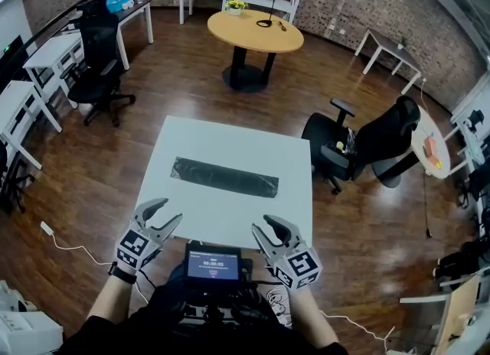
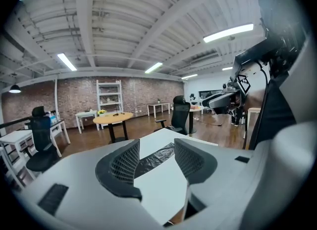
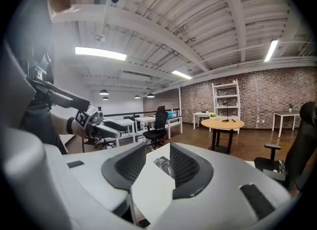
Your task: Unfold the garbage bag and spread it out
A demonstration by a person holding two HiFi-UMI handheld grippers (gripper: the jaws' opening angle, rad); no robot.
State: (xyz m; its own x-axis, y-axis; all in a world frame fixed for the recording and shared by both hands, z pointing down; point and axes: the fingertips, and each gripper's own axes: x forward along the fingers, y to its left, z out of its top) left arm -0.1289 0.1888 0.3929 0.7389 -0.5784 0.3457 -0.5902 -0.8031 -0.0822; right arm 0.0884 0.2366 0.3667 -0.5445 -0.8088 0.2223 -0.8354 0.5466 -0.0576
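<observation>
A black garbage bag (image 1: 224,177) lies folded as a long flat strip across the middle of the white square table (image 1: 230,135). Both grippers hover at the table's near edge, short of the bag and not touching it. My left gripper (image 1: 168,210) is at the near left; its jaws stand apart with nothing between them. My right gripper (image 1: 264,223) is at the near right, also apart and empty. In the left gripper view the bag (image 2: 157,155) shows through the gap of the left gripper (image 2: 156,142). The right gripper (image 3: 157,147) frames one end of the bag (image 3: 162,163).
A small device with a lit screen (image 1: 213,264) sits at the person's chest. A black office chair (image 1: 360,143) stands right of the table. A round wooden table (image 1: 255,29) is behind it, and another chair (image 1: 99,78) with white desks at the left.
</observation>
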